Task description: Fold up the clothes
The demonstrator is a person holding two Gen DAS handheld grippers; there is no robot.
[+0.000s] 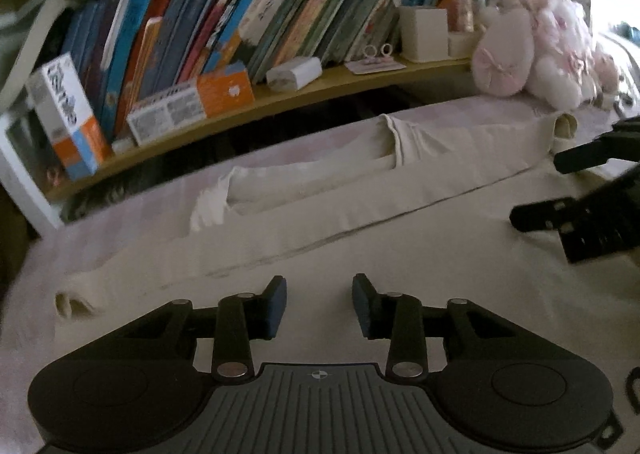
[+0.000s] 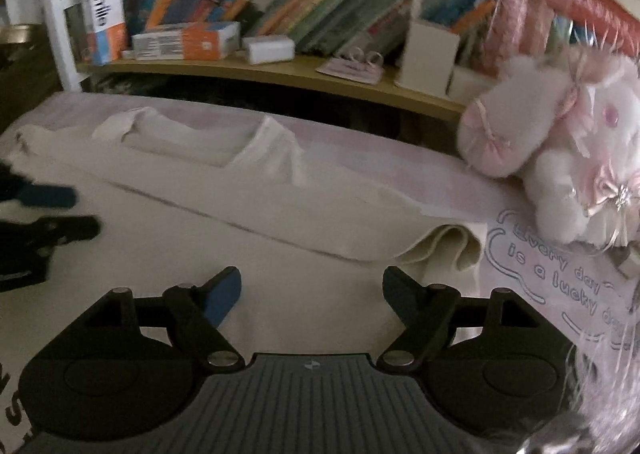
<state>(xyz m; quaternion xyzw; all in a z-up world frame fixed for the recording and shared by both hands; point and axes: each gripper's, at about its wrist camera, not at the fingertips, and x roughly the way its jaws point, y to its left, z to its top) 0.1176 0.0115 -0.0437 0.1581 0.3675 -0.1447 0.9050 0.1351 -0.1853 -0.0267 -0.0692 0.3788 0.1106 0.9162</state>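
Item 1, bed surface (image 2: 372, 158): a pale pink cover is spread across both views; raised lettering is seen on it at the right of the right wrist view, partly legible ("Every day is a lucky…").

Item 2, bookshelf (image 1: 320, 88): a wooden board behind the bed is loaded with leaning books (image 1: 248, 10), two orange-and-white boxes, a small white packet and a cream square holder (image 1: 424, 32).

Item 3, garment (image 1: 360, 222): a cream piece of clothing is laid flat on the bed, filling the middle of both views. Its far edge is folded over towards the near side, so that a long straight fold line runs across the cloth. One sleeve (image 1: 312, 178) is laid along the folded strip. Small rolled corners are seen at both ends of the cloth.

Item 4, plush toy (image 2: 560, 142): a pink and white toy with ribbon bows is set on the bed against the shelf, near the garment's right end but apart from it.

Item 5, right gripper (image 2: 312, 294): it is held over the flat cloth, its jaws spread wide, nothing between the blue pads.

Item 6, left gripper (image 1: 319, 304): it is held over the flat cloth, its jaws partly apart with only bare cloth seen below the gap; nothing is pinched
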